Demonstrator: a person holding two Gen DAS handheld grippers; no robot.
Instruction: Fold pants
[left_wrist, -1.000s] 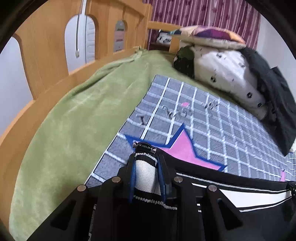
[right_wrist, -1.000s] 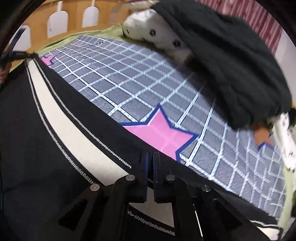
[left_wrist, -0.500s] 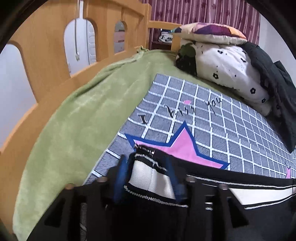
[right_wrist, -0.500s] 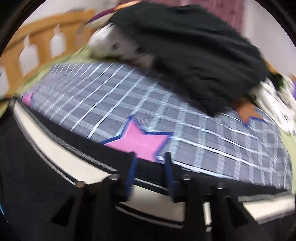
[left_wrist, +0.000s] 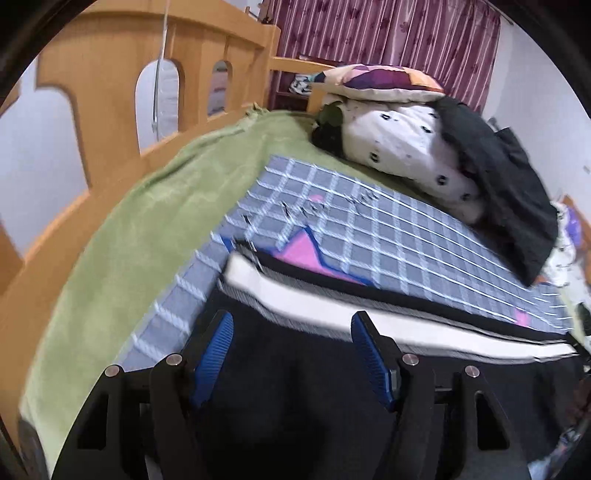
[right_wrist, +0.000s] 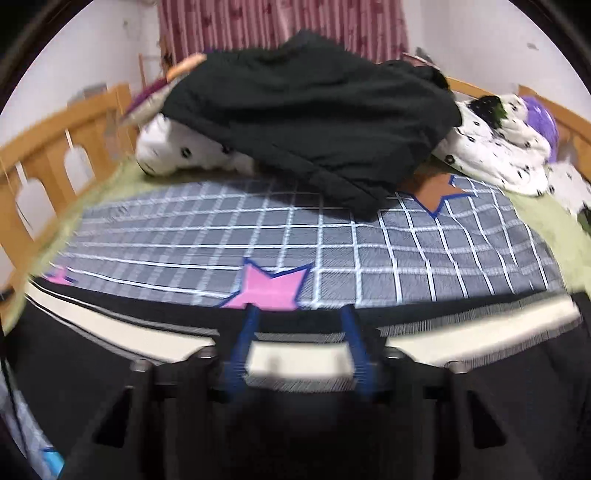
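Both tongs open above the pants on the bed

The left tongs (left_wrist: 291, 354) and right tongs (right_wrist: 299, 350) have just been opening and hold nothing. The black pants (left_wrist: 295, 406) lie flat under them on the checked mat (left_wrist: 369, 229). The cloth looks soft and light; take it at the striped edge (right_wrist: 122, 332).

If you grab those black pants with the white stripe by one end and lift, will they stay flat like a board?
Probably not. The pants lie limp and flat on the grid blanket, so they would likely droop. They look like thin cloth, so probably light. The stripe edge already bends, hinting they crease easily.
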